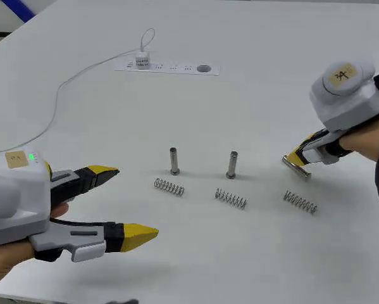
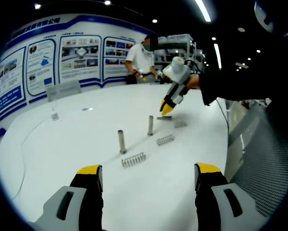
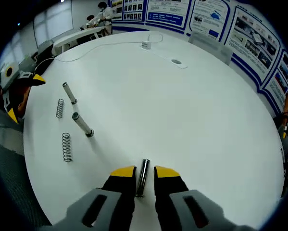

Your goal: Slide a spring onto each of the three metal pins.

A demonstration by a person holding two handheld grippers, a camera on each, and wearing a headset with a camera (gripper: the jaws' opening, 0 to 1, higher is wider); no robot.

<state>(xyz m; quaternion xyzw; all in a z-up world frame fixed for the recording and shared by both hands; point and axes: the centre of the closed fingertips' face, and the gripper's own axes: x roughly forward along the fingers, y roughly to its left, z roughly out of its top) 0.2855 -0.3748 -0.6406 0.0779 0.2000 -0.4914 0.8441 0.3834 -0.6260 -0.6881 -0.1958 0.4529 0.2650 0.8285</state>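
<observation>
Two grey metal pins (image 1: 173, 161) stand upright on the white worktop (image 1: 240, 107), with three coiled springs (image 1: 169, 187) lying just before them and a power strip (image 1: 170, 67) well behind. The right tool (image 1: 295, 158) pinches the third pin (image 3: 143, 176) — which lies flat — and the left tool (image 1: 135, 202) is spread wide.

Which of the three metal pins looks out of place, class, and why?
The third pin, on the right, lies tilted low between the right gripper's jaws, while the other two pins stand upright.

Left claw (image 1: 136, 201) and right claw (image 1: 295, 157) have grey bodies, yellow tips.
</observation>
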